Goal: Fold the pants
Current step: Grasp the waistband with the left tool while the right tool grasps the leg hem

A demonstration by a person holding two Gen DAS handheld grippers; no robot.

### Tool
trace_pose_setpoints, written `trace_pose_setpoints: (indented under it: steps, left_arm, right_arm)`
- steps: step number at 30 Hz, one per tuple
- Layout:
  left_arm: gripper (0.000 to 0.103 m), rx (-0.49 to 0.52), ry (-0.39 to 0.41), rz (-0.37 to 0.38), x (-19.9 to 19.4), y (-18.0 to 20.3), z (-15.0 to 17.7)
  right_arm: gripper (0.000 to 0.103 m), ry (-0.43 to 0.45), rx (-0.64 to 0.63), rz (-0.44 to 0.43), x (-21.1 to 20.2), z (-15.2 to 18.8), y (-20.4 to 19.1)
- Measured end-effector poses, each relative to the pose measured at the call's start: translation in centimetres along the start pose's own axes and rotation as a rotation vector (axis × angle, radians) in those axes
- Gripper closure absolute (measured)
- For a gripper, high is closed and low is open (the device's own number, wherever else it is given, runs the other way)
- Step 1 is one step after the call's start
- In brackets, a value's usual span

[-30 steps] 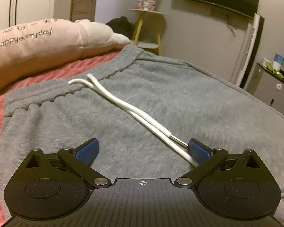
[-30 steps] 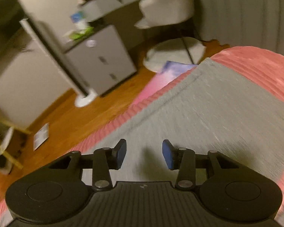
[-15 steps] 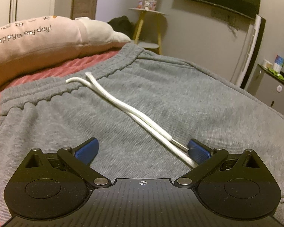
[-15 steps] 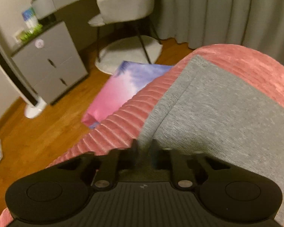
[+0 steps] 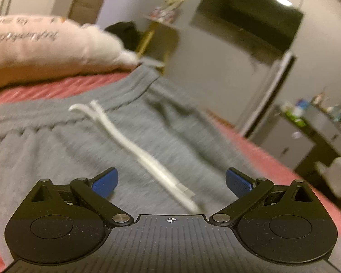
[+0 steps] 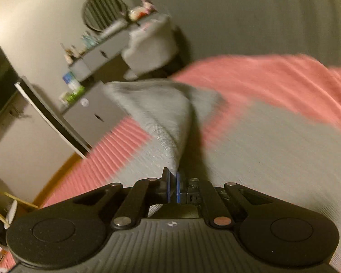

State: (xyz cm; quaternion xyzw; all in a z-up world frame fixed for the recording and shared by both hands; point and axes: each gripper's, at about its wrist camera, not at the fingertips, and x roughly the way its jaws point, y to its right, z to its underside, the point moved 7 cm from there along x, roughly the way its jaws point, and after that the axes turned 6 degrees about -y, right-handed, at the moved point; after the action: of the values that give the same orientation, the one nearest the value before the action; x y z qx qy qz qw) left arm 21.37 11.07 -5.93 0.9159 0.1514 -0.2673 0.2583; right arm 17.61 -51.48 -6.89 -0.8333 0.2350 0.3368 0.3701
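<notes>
Pants (image 5: 84,150) lie on the pink bed (image 5: 45,88), waistband toward eleven o'clock. Right gripper (image 6: 173,183) clamps a lifted leg hem (image 6: 168,122); left gripper (image 5: 171,183) hovers, fingers apart.

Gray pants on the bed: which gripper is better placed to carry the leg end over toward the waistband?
Right. The right gripper is shut on the gray pants, with the fabric lifted; the left gripper is open over the drawstring.
</notes>
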Motion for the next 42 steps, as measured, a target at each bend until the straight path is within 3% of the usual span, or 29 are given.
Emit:
trace_pose_setpoints:
  steps: [2, 5, 7, 9, 11, 12, 14, 17, 19, 22, 23, 25, 26, 28, 32, 36, 38, 42]
  left_arm:
    - [0.000, 0.011, -0.003, 0.041, -0.3, 0.7, -1.2]
    - [0.000, -0.020, -0.064, 0.117, 1.0, 1.3, -3.1]
    - [0.001, -0.059, -0.141, 0.152, 3.0, 1.7, -4.4]
    - [0.002, -0.099, -0.203, 0.171, 5.4, 1.9, -6.2]
    - [0.009, -0.146, -0.235, 0.157, 7.5, 1.5, -7.6]
    - [0.012, -0.163, -0.263, 0.142, 8.6, 1.5, -8.1]
    - [0.015, -0.202, -0.324, 0.115, 10.9, 1.6, -8.8]
    - [0.015, -0.208, -0.431, 0.071, 14.2, 2.5, -9.1]
    - [0.015, -0.192, -0.488, 0.033, 16.1, 3.1, -9.1]
    - [0.018, -0.163, -0.549, 0.048, 17.8, 4.5, -8.5]
    - [0.036, -0.127, -0.602, 0.035, 18.5, 4.8, -7.8]
    - [0.078, -0.063, -0.645, -0.031, 18.7, 5.0, -6.9]
    - [0.088, -0.054, -0.627, -0.006, 18.0, 5.1, -7.1]
    - [0.090, -0.069, -0.551, 0.054, 15.4, 5.0, -8.4]
    - [0.090, -0.060, -0.376, 0.224, 6.1, 4.4, -10.4]
    - [0.090, -0.062, -0.293, 0.343, -3.1, 1.3, -7.7]
    - [0.089, -0.080, -0.341, 0.324, -4.8, -1.4, -4.6]
    - [0.084, -0.156, -0.482, 0.177, -3.1, -6.9, 1.8]
  right_arm:
    - [0.098, -0.064, 0.099, 0.001, 0.6, 2.1, 3.5]
    - [0.096, -0.026, 0.123, -0.022, 0.2, 1.7, 4.7]
    - [0.082, 0.002, 0.045, 0.013, 0.0, 1.0, 3.9]
    - [0.047, -0.002, -0.102, 0.048, 0.2, 1.0, 2.4]
    - [0.033, 0.011, -0.296, 0.082, 0.8, 1.5, -0.1]
    - [0.033, 0.021, -0.401, 0.117, 1.5, 1.8, -1.4]
    - [0.033, 0.030, -0.559, 0.218, 2.9, 2.3, -2.3]
    - [0.033, 0.042, -0.611, 0.255, 4.1, 1.8, -2.8]
    - [0.042, 0.039, -0.581, 0.236, 4.5, 0.9, -2.9]
    - [0.069, 0.021, -0.492, 0.229, 5.4, -0.8, -2.2]
    - [0.090, 0.027, -0.480, 0.233, 5.5, -1.1, -2.1]
    - [0.094, 0.019, -0.445, 0.214, 5.3, -1.3, -1.6]
    - [0.095, 0.019, -0.417, 0.200, 4.8, -1.5, -1.5]
    - [0.096, 0.062, -0.356, 0.183, 3.0, -2.7, -0.9]
    - [0.096, 0.134, -0.115, -0.009, -3.4, -5.3, 1.6]
    - [0.096, 0.187, 0.040, -0.130, -8.6, -5.0, 6.0]
    - [0.096, 0.167, 0.088, -0.115, -9.1, -3.7, 9.0]
    - [0.094, 0.039, 0.182, -0.053, -6.3, 0.2, 14.2]
